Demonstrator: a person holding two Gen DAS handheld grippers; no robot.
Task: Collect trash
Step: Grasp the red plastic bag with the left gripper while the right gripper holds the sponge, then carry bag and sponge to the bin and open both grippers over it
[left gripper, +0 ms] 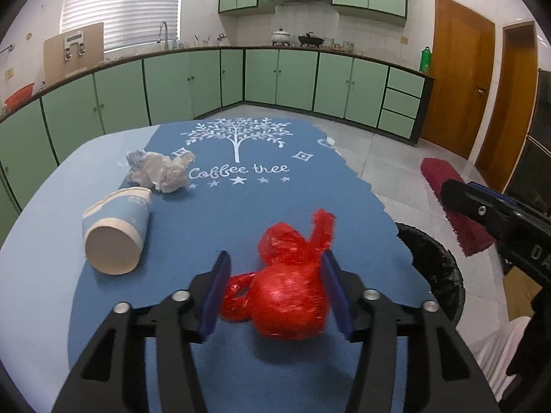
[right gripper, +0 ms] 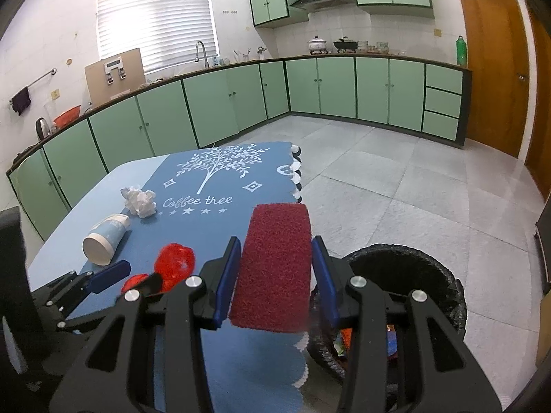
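The left gripper point(left gripper: 275, 285) has its jaws clamped on a red plastic bag point(left gripper: 292, 296), a knotted, crinkled bundle pinched between the two blue pads point(left gripper: 215, 296); its twisted top point(left gripper: 322, 227) sticks up past the right-hand pad and a loop of handle point(left gripper: 237, 299) bulges out against the left-hand pad. The bag sits low over the table, near its right edge. In the right wrist view the same bag point(right gripper: 174, 263) shows between the left gripper's blue pad point(right gripper: 110, 275) and its black finger.

The right gripper point(right gripper: 275, 282) has its jaws closed on a dark red scrubbing sponge point(right gripper: 275, 265), a rough oblong pad held by its long sides and pointing forward, out past the fingertips. It hangs over the table's right edge, next to a black-lined trash bin point(right gripper: 430, 275) standing on the tiled floor point(right gripper: 396, 179); some coloured wrappers point(right gripper: 344, 340) lie inside the bin. From the left wrist view the sponge point(left gripper: 444, 203) and the right gripper point(left gripper: 482, 213) appear to the right, beyond the bin point(left gripper: 437, 265).

Farther out on the table, a blue and white paper cup point(left gripper: 115, 230) lies on its side with its base toward the camera. Just behind it sits a crumpled white tissue point(left gripper: 160, 170), close to the cup but apart. Both rest on a blue tablecloth point(left gripper: 241, 206) printed with a white tree and the words "Coffee tree". Green kitchen cabinets point(left gripper: 282, 79) line the walls behind.
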